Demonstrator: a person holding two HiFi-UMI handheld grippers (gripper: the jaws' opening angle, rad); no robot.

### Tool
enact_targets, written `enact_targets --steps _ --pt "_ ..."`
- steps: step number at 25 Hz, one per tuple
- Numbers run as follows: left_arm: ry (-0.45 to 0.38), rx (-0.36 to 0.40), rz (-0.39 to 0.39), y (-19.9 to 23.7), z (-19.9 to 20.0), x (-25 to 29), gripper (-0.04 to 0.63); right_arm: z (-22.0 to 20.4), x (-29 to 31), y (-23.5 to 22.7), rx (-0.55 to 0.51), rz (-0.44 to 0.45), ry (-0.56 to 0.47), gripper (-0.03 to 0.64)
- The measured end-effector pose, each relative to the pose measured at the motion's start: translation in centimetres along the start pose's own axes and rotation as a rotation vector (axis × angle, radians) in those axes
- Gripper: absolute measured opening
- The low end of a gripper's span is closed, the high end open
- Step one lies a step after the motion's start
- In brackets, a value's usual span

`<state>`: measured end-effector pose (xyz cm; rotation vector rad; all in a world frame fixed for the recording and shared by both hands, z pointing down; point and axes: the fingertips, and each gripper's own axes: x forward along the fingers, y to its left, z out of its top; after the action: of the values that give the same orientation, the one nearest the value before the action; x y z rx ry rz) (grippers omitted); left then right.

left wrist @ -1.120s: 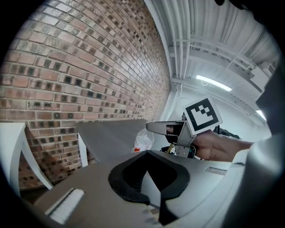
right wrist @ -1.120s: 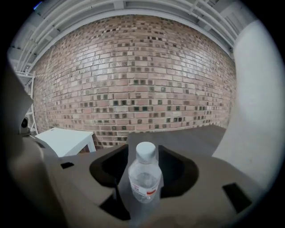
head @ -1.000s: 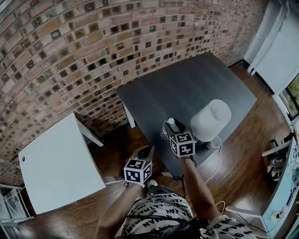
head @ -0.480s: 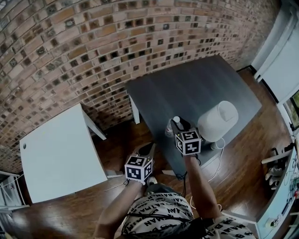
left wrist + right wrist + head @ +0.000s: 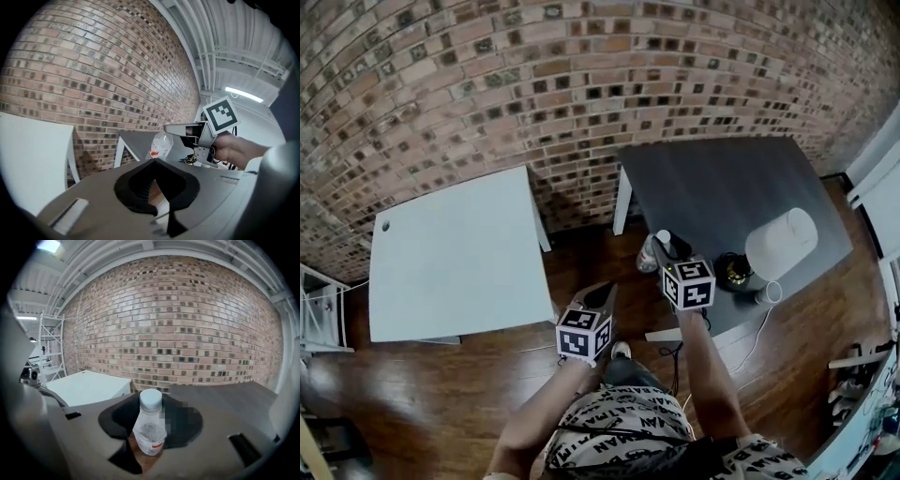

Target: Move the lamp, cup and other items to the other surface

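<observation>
A small clear bottle (image 5: 651,255) with a white cap and a red-edged label is clamped between the jaws of my right gripper (image 5: 661,246), held in the air at the left edge of the dark grey table (image 5: 722,187). The right gripper view shows the bottle (image 5: 150,427) upright between the jaws of that gripper (image 5: 147,444). My left gripper (image 5: 602,296) hangs lower, over the wood floor, shut and empty. Looking along the left gripper (image 5: 157,187), I see the bottle (image 5: 161,146) ahead. A lamp (image 5: 780,244) with a white shade stands on the dark table's near right corner.
A white table (image 5: 455,253) stands to the left of the dark one, with a gap of floor between them. A small dark, brassy object (image 5: 733,272) sits beside the lamp. A brick wall runs behind both tables. A white wire rack (image 5: 319,314) stands far left.
The head view has swung left, bringing the white table toward the middle. My right gripper has carried the bottle from the dark table's top out to its left edge. The left gripper has barely moved.
</observation>
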<state>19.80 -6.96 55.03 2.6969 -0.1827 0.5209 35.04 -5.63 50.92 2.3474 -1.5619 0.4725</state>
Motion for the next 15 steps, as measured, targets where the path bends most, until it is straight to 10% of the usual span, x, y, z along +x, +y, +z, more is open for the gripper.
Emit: enact_targets --steps 15 --pt "-0.086 -0.117 0.297 11.1 -4.9 -21.7 0.0 4.1 1.6 26.7 -0.128 0.322 -0.034 0.163"
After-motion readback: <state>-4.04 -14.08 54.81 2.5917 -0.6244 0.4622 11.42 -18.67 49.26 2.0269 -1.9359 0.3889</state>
